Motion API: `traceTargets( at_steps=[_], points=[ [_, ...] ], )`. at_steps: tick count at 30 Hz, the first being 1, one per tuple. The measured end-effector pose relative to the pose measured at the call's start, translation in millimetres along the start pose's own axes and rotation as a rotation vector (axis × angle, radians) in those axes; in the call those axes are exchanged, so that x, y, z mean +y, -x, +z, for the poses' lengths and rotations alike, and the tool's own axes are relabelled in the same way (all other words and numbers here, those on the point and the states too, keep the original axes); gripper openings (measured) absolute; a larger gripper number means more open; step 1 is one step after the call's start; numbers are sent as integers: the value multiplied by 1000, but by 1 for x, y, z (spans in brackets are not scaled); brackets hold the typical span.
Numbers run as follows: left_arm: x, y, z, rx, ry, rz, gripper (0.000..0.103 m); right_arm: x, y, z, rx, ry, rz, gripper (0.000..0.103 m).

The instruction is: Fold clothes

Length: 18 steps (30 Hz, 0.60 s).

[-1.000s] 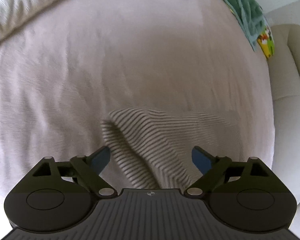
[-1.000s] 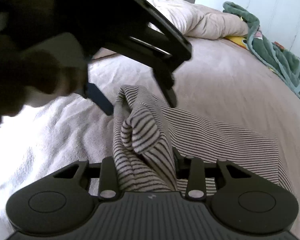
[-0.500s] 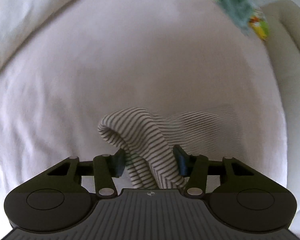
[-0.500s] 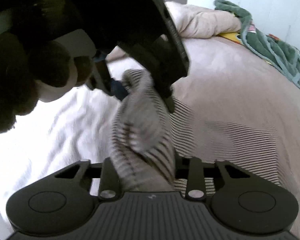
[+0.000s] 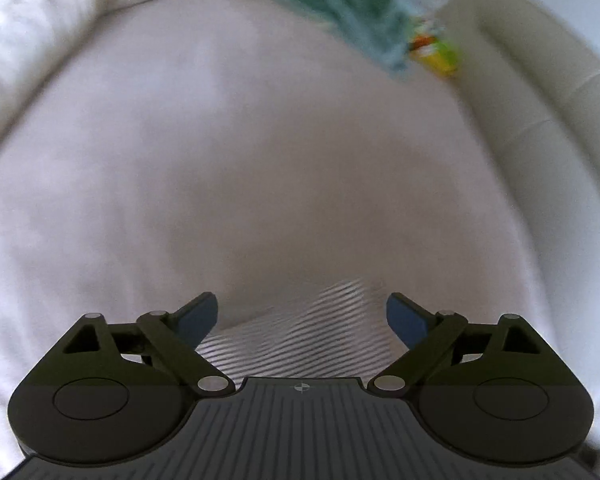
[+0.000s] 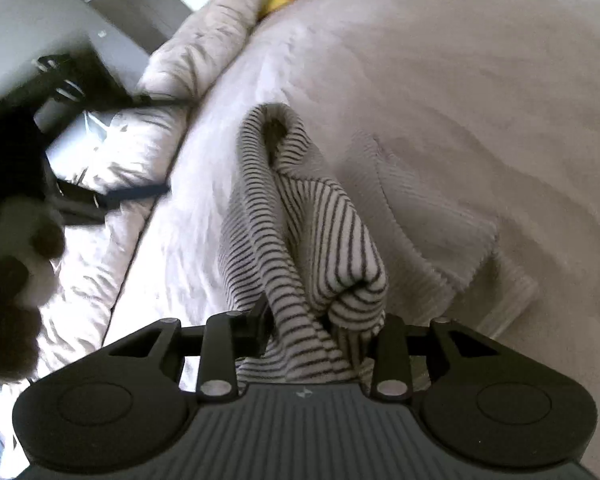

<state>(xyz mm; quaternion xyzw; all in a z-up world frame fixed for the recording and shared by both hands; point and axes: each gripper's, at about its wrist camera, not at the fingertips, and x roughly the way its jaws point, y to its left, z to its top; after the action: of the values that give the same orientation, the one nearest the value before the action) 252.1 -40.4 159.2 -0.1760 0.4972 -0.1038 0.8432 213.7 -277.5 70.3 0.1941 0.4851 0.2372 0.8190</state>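
The left gripper [image 5: 300, 316] hangs over the bed [image 5: 260, 160] with its jaws spread wide and nothing between them. Just below and between its blue fingertips [image 5: 198, 316] lies a patch of the striped garment [image 5: 300, 340]; most of it is hidden behind the gripper body, and the whole left view is smeared by blur, so its folds cannot be read there.

The right gripper [image 6: 320, 328] has its jaws pressed onto a bunched fold of the striped garment [image 6: 300, 220], which rises from the jaws in a thick roll and loops over at the top. Its lower end is cut off behind the gripper. The right-hand finger is mostly covered by cloth.

A green blanket [image 5: 340, 12] lies at the far edge of the bed, blurred. At the left of the right view, a dark shape is too blurred to make out.
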Motion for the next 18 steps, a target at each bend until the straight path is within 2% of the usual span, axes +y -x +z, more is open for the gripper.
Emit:
traceTargets(
  at_steps=[7, 11, 13, 14, 15, 17, 18],
  points=[
    [6, -24, -17, 21, -29, 64, 95, 29, 2, 31, -50, 197, 65, 27],
    [10, -38, -26, 33, -46, 100, 95, 15, 0, 38, -43, 231, 3, 27],
    [12, -45, -31, 39, -55, 119, 96, -3, -1, 34, -14, 225, -51, 32],
    [13, -48, -33, 42, -59, 127, 96, -12, -1, 33, -1, 219, -78, 41],
    [7, -54, -36, 40, -72, 123, 96, -19, 3, 35, -10, 206, -99, 48],
    [2, -59, -41, 43, -87, 123, 97, -31, 16, 34, -57, 211, -156, 52],
    [2, -60, -41, 44, -80, 121, 98, -34, 24, 35, -68, 213, -179, 58]
  ],
)
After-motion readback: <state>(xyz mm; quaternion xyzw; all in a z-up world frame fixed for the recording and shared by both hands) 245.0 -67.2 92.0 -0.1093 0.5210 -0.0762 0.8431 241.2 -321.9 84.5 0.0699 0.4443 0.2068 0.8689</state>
